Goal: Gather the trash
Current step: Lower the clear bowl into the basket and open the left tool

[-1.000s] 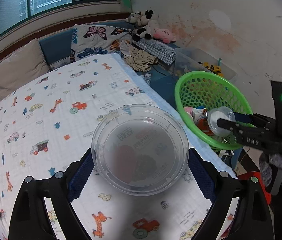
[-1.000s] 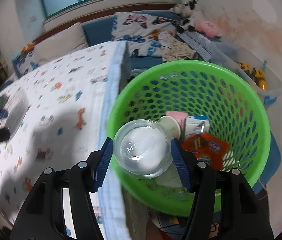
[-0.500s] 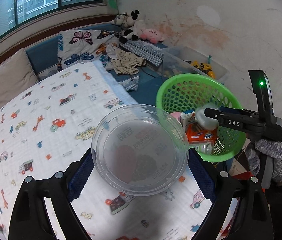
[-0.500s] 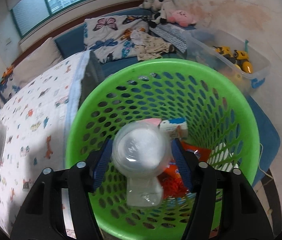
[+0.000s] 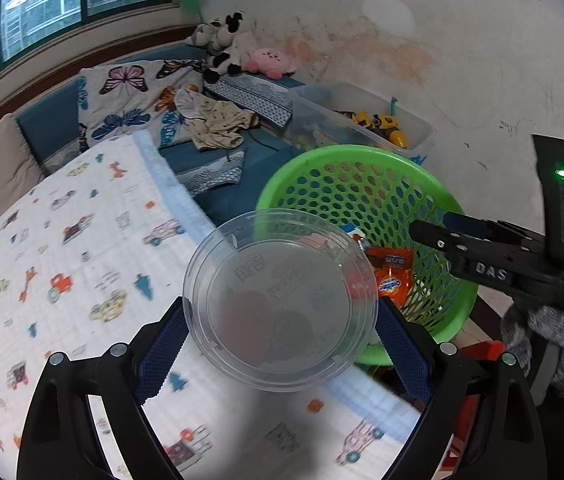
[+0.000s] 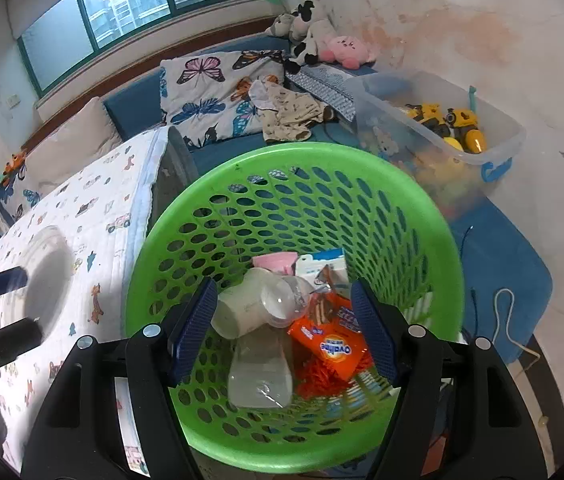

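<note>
- The left hand-held gripper (image 5: 279, 346) is pinching a clear round plastic container (image 5: 279, 300) between its blue pads, holding it above the edge of a bed covered with a vehicle-print sheet (image 5: 61, 248).
- The container is partly overlapping the near rim of the green basket (image 5: 448, 200) in the left wrist view, and faint printing is showing through its clear base.
- The right hand-held gripper (image 6: 284, 330) is hovering over the mouth of the green basket (image 6: 294, 160) with its blue pads spread apart and nothing between them.
- Down inside the basket, a clear plastic cup (image 6: 284, 302) is lying on its side against a white cup (image 6: 237, 310), with a clear bottle (image 6: 259, 376) just below them.
- An orange snack wrapper (image 6: 334, 346) is lying beside the bottle, and a pink item (image 6: 273, 260) and a blue-and-white packet (image 6: 322, 262) are resting behind it.
- In the left wrist view, the right hand-held gripper (image 5: 494, 258) is reaching over the basket's right side, held by a hand in a grey knit glove (image 5: 550, 340).
- Past the basket, a clear storage bin (image 6: 498, 136) is holding yellow toy vehicles (image 6: 446, 124).
- Farther back, a butterfly-print pillow (image 6: 209, 92) and plush toys (image 6: 322, 44) are sitting under the window (image 6: 133, 12).
</note>
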Demonstrator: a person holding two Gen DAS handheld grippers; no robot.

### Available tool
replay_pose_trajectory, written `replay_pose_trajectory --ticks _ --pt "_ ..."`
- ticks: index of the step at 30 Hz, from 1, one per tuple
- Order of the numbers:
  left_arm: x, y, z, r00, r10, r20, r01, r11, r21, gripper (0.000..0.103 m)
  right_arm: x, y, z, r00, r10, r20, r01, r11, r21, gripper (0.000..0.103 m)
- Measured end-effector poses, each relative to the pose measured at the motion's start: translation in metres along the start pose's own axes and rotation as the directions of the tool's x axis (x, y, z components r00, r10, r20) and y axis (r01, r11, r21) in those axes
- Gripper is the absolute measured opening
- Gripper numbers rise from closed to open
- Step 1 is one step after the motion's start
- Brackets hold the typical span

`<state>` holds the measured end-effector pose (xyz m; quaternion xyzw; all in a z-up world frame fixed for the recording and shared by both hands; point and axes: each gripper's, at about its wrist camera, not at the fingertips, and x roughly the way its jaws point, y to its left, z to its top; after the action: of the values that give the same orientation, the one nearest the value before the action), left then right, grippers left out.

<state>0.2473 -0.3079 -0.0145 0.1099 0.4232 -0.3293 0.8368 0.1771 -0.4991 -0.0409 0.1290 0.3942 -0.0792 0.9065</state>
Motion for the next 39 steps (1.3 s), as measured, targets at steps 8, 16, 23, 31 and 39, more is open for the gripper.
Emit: replay_pose_trajectory --ticks 8,16,23,31,39 --pt "0.032 -0.024 0.016 0.999 -0.011 -0.033 0.012 0.999 0.032 0.089 -0.016 -0.009 -0.002 1.0 -0.009 0.026 0.008 1.0 0.016 0.07" --pt "0.058 -0.042 0.022 0.997 -0.028 -0.069 0.031 0.999 0.044 0.089 -0.03 -0.02 -0.004 0.999 -0.012 0.047 0.01 0.999 0.042 0.07" --pt "0.063 -0.04 0.021 0.996 -0.047 -0.074 0.048 0.999 0.024 0.09 -0.035 -0.025 -0.007 0.999 -0.01 0.054 0.007 0.998 0.057 0.07" --pt "0.045 -0.03 0.017 0.998 -0.058 -0.03 0.058 0.998 0.004 0.092 -0.04 -0.019 -0.012 0.998 0.004 0.056 -0.007 0.998 0.063 0.07" --pt "0.008 -0.012 0.003 0.999 -0.045 0.025 0.045 0.999 -0.019 0.092 -0.051 -0.005 -0.019 0.997 0.029 0.065 -0.032 0.998 0.046 0.07"
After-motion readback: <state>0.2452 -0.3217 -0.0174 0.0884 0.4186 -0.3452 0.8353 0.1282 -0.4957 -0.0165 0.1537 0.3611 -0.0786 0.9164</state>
